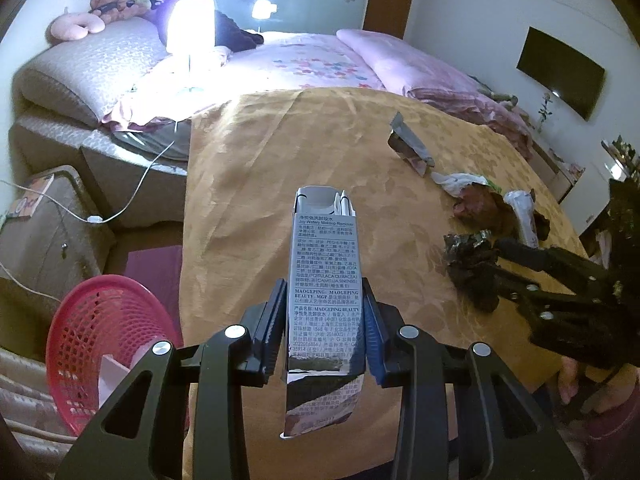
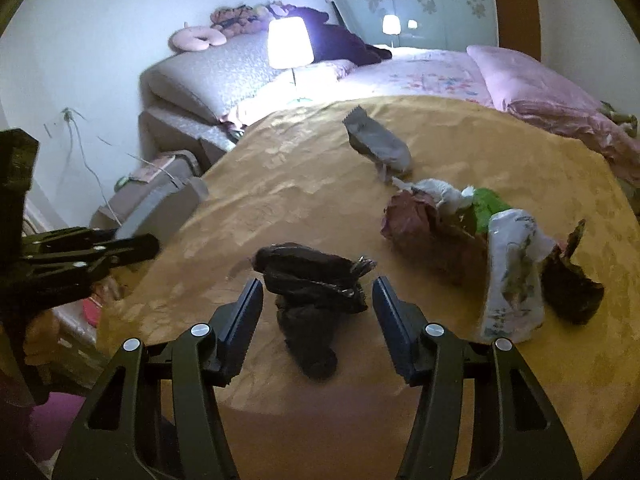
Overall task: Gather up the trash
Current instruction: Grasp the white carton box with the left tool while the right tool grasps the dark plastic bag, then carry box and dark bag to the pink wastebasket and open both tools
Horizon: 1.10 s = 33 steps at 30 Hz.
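The left hand-held gripper (image 1: 325, 332) pinches a tall grey printed cardboard box (image 1: 325, 280) above the gold-clothed desk (image 1: 260, 184), while the right hand-held gripper (image 2: 318, 312) stands spread around a crumpled black plastic bag (image 2: 312, 284) lying there.

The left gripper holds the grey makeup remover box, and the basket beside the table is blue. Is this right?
Not quite. The left gripper does hold the grey makeup remover box, but the basket beside the table is pink, not blue, as the left wrist view shows.
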### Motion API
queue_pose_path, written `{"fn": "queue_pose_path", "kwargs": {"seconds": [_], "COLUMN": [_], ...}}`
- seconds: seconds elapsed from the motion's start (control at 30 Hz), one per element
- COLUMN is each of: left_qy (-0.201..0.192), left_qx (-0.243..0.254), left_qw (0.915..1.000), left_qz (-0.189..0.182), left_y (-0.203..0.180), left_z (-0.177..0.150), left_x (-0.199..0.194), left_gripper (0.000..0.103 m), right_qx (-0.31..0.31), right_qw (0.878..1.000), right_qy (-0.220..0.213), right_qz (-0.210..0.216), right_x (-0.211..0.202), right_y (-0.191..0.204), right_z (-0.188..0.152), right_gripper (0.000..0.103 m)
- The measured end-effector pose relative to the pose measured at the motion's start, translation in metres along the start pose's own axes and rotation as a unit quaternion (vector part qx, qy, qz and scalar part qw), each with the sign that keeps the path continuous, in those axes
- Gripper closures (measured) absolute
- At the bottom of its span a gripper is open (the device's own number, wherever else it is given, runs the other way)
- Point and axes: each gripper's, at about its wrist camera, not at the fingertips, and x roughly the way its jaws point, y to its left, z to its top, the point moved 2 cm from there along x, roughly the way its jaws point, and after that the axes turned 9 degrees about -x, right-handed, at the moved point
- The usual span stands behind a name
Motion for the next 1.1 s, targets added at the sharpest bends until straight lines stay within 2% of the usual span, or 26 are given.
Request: {"fn": "queue_pose_path", "kwargs": {"seconds": [0.13, 0.2, 0.3, 0.63, 0.87, 1.1], "left_qy": [-0.001, -0.003, -0.006, -0.024, -0.039, -0.054], "left_qx": [-0.008, -0.009, -0.008, -0.039, -0.088, -0.137], "left_qw": [1.0, 0.9999, 0.9998, 0.9974, 0.9905, 0.9792], "left_qz": [0.004, 0.009, 0.019, 0.055, 0.099, 0.14], "left_y": [0.005, 0.007, 0.013, 0.054, 0.097, 0.138], "left_z": [0.001, 0.001, -0.002, -0.006, -0.017, -0.021], "left_x": [-0.002, -0.005, -0.011, -0.042, -0.064, -0.077], "left_gripper": [0.07, 0.07, 0.07, 0.07, 0.07, 0.07], "right_qx": [-0.015, -0.015, -0.01, -0.029, -0.046, -0.067], "right_qw": [1.0, 1.0, 1.0, 0.999, 0.998, 0.996], "right_qy": [0.011, 0.018, 0.017, -0.004, -0.016, -0.027], "right_qz": [0.001, -0.002, -0.001, 0.017, 0.034, 0.058], "right_x": [0.013, 0.02, 0.021, 0.016, 0.016, 0.02], "right_y": [0.01, 0.011, 0.011, 0.034, 0.062, 0.096], "right_z": [0.0, 0.002, 0.006, 0.029, 0.056, 0.078], "right_gripper": [0.048, 0.057, 0.062, 0.064, 0.064, 0.064]}}
